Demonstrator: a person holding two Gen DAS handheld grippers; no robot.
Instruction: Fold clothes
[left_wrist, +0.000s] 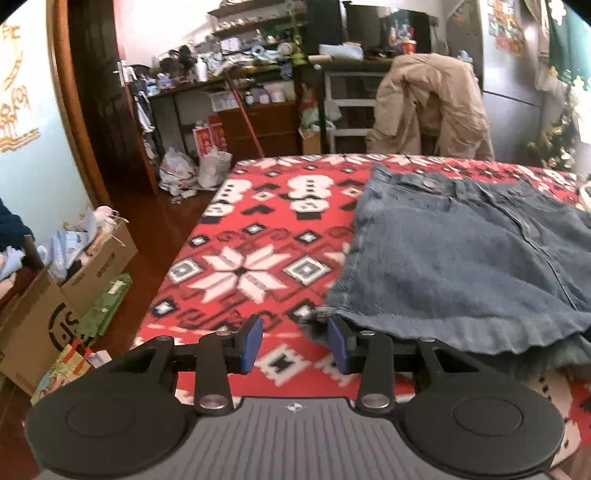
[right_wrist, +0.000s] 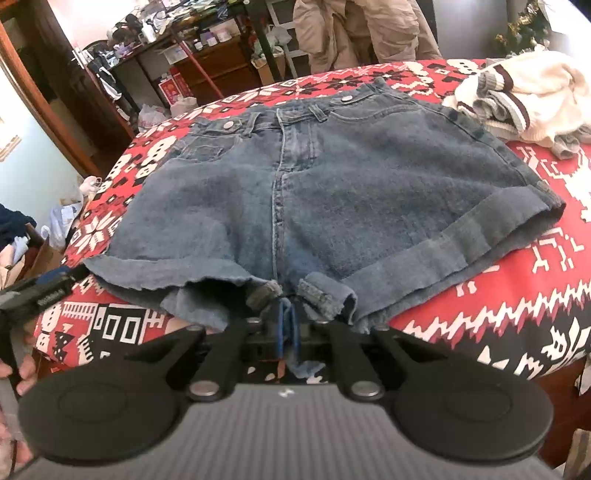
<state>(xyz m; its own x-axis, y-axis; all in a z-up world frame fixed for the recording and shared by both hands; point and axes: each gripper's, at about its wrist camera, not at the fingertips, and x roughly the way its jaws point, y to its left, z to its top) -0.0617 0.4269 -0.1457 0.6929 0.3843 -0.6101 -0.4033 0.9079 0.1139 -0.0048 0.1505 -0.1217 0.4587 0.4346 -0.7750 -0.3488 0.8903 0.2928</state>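
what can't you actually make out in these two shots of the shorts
- Right wrist view: whether the right gripper pinches denim; the denim shorts crotch hem crowds its nearly closed pads.
- Left wrist view: the shorts' right half, cut off by the frame edge.
- Left wrist view: whether the left gripper touches the hem; motion blur.
- Right wrist view: the cream garment, cut off, kind unclear.

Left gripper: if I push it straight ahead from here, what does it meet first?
Probably only the red patterned blanket. The open left gripper aims just beside the blue denim shorts; its right finger may brush their hem corner.
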